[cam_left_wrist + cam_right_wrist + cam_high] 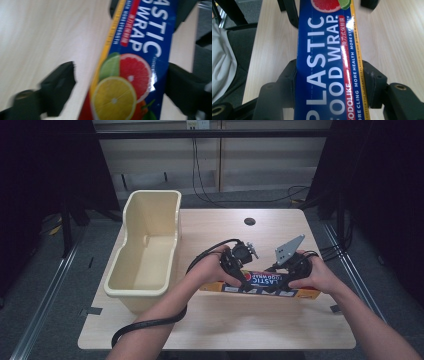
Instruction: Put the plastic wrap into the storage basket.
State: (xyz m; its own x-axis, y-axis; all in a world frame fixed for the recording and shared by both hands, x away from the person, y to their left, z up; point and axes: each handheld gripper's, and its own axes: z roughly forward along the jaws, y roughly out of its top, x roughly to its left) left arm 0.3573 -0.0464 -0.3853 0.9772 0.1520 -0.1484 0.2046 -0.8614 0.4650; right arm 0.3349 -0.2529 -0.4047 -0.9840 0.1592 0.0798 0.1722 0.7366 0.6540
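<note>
Black tongs [240, 270] with blocky, screw-studded jaws, thick black cable; the other tongs [292, 269] carry a grey three-cornered plate.

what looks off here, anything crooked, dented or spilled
Nothing stands out. The plastic wrap box lies flat on the table, undented where visible, with the right gripper closed on it and the left gripper straddling it. The cream bin stands upright.

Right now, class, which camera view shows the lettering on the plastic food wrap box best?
The right gripper view: the plastic food wrap box runs lengthwise, its white lettering sharp and nearly complete. The left gripper view shows the box blurred, mostly fruit artwork and cut-off letters. The high view shows it small and partly behind hands.
</note>
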